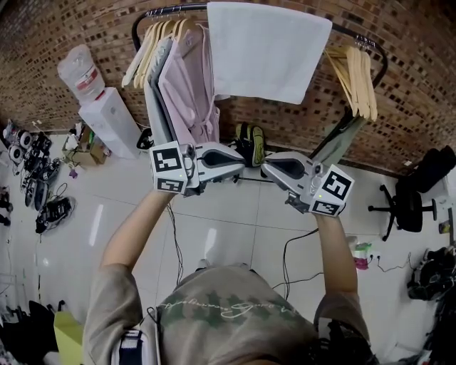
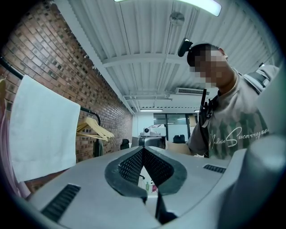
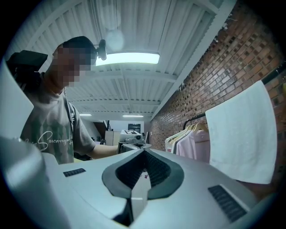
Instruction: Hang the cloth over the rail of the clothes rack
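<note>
Two grippers sit side by side in the head view, held out level in front of the person and well short of the clothes rack (image 1: 370, 53); the left gripper (image 1: 239, 161) and the right gripper (image 1: 266, 169) point inward, tips near each other but apart. In the left gripper view the left gripper (image 2: 143, 150) has its ribbed pads pressed together at the tips with nothing pinched between them; the right gripper view shows the right gripper (image 3: 143, 152) the same way, its fingers closed tip to tip and empty.

The white cloth (image 1: 267, 50) is out of both grippers; it hangs draped over the rail (image 1: 171, 10) at the far side, near the middle of the rack, its lower edge free and slightly slanted. From the left gripper view the cloth (image 2: 42, 129) hangs at the left against the brick wall (image 2: 89, 85); from the right gripper view the cloth (image 3: 243, 134) hangs at the right.

Left of the cloth on the rail hang wooden hangers (image 1: 153, 39) carrying a grey garment (image 1: 158, 93) and a pink garment (image 1: 189, 89), the pink one just beside the cloth; right of it a bunch of bare wooden hangers (image 1: 354, 75) hangs tilted.

Further left a water dispenser (image 1: 108, 122) stands against the wall; an office chair (image 1: 412, 198) stands at the right on the white tiled floor (image 1: 235, 214).
</note>
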Motion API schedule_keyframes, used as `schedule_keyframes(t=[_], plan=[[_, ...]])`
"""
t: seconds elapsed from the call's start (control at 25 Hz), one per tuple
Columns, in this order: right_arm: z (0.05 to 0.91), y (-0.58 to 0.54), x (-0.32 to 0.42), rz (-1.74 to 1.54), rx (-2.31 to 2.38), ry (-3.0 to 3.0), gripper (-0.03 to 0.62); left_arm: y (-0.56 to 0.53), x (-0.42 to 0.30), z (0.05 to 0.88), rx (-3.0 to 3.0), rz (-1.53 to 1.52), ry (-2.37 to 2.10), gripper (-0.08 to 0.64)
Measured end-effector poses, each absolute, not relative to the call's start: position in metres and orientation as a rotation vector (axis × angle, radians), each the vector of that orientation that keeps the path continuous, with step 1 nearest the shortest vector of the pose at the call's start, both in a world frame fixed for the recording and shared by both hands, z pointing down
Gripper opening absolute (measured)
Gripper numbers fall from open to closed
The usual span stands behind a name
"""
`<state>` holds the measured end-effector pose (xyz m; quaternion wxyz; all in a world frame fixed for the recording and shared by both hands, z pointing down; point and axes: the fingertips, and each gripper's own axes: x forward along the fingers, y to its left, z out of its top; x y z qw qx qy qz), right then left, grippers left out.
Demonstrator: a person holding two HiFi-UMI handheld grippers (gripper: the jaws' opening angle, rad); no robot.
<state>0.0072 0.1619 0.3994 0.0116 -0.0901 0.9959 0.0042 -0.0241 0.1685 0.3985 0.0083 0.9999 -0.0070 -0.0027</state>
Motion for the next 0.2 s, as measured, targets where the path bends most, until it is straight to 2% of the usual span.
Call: schedule_keyframes(t=[0.2], plan=[[0.4017, 0.1652, 0.0027, -0.007, -0.311, 3.111, 0.011, 0.1733, -0.0263, 0.4006, 3.119, -0.012, -0.008, 0.008]])
